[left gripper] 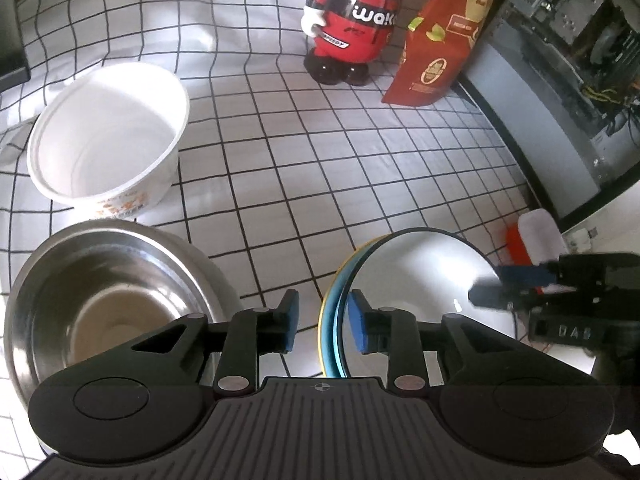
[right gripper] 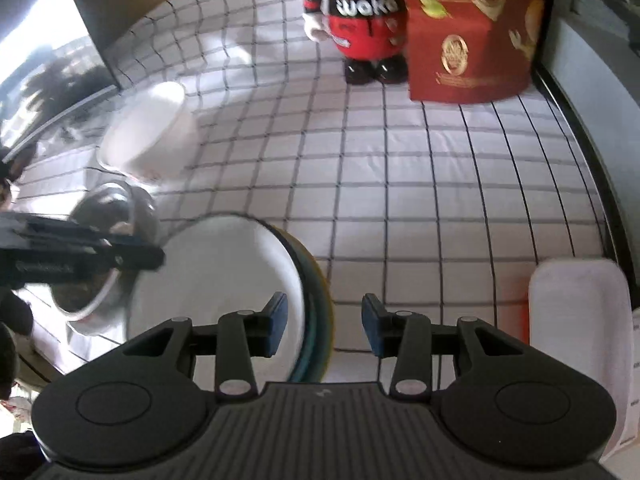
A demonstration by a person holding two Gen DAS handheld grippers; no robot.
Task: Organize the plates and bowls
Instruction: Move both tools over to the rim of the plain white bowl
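On the checked bench: plates and bowls, a gripper over each side of the plate stack.
Left wrist view: left gripper parted, empty, straddling the near-left rim of the plates; steel bowl left, white bowl beyond. Right wrist view: right gripper parted, astride the stack's right rim, pads not touching; figurine and red bag far.

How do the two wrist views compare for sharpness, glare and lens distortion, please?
Left wrist view: mostly sharp, window glare on the metal bowl, grid cloth lines bowed by the fisheye. Right wrist view: softer, the white bowl and the left gripper smeared, grid equally curved.
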